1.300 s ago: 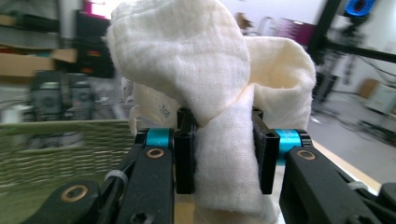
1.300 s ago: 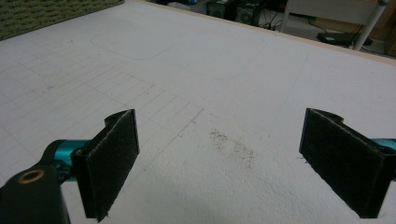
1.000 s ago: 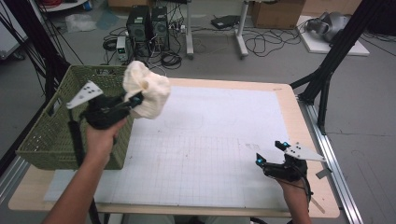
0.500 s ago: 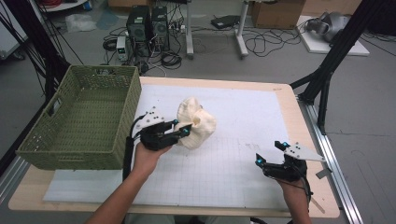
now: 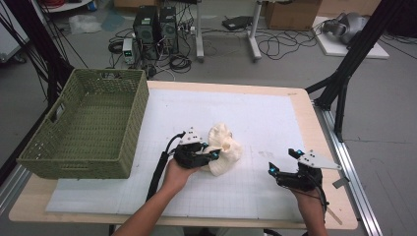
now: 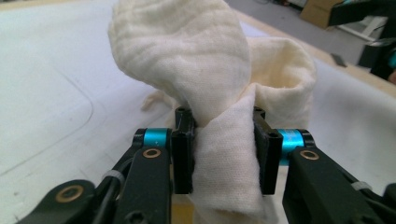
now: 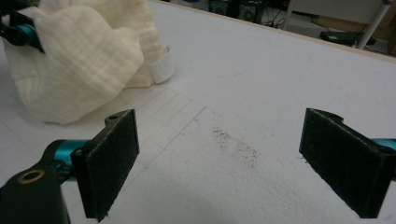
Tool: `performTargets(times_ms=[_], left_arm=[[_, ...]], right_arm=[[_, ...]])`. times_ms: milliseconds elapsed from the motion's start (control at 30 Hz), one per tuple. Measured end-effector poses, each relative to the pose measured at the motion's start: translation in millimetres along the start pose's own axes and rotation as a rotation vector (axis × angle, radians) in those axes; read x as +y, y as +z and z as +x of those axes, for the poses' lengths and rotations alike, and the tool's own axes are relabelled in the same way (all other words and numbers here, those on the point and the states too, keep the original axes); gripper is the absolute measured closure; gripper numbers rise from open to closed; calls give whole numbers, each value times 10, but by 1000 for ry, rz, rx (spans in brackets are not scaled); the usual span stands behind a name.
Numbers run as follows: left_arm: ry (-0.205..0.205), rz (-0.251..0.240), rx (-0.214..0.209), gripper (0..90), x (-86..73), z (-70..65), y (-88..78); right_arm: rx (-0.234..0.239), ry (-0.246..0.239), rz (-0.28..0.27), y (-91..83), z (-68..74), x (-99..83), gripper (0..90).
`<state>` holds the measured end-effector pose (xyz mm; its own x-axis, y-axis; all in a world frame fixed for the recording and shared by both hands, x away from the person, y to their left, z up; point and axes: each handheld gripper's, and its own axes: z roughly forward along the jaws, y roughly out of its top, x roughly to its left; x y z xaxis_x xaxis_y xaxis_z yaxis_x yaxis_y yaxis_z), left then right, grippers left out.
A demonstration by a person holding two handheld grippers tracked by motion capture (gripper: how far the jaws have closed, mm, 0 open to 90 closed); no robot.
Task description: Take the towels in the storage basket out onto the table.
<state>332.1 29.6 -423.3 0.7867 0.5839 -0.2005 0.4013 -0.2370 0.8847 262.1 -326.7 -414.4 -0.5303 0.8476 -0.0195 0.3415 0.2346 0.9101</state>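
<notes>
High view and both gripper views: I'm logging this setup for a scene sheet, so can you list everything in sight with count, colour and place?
Cloth: one, cream, bunched on the white mat near the table's middle, a fold between the left gripper's jaws.
Basket: one, green woven, on the table's left side, nothing visible inside.
Mat: one, white with a faint grid, covering most of the tabletop.
Table: one, light wood edge.
Computer towers: two, dark, on the floor beyond the table, among black cables.
Cardboard box: one, brown, on the floor at the back.
Left gripper: one, black with blue, jaws have just been opening, cloth still between them.
Right gripper: one, black with blue, open, low over the mat at the right.
</notes>
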Motion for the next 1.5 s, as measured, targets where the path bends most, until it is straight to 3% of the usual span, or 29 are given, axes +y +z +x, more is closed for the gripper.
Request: performTargets(times_ms=[100,200,267,400,533,700,867,1300,1500], left_arm=[[-48,9,27,568,-43,52,37],[-40,-5,95,289,-21,64,-12],[-23,-31,135,206,9,71,-113],[-17,-83,154,205,-11,150,-369],[-31,-139,150,205,-140,236,-626],[-44,-151,157,202,-318,292,-832],[-42,-158,169,203,-426,327,-895],[-9,-158,185,204,-487,264,-982],[-27,-170,195,207,-476,322,-985]], right_arm=[[0,-2,0,1,0,-1,112],[2,2,5,5,2,-7,112],[3,-5,6,12,0,-10,112],[1,-9,13,19,3,-12,112],[-1,-8,16,22,15,-10,112],[-3,-14,19,32,28,-10,112],[-1,-22,25,62,42,-16,112],[2,-32,32,102,62,-6,112],[2,-36,45,110,84,-15,112]])
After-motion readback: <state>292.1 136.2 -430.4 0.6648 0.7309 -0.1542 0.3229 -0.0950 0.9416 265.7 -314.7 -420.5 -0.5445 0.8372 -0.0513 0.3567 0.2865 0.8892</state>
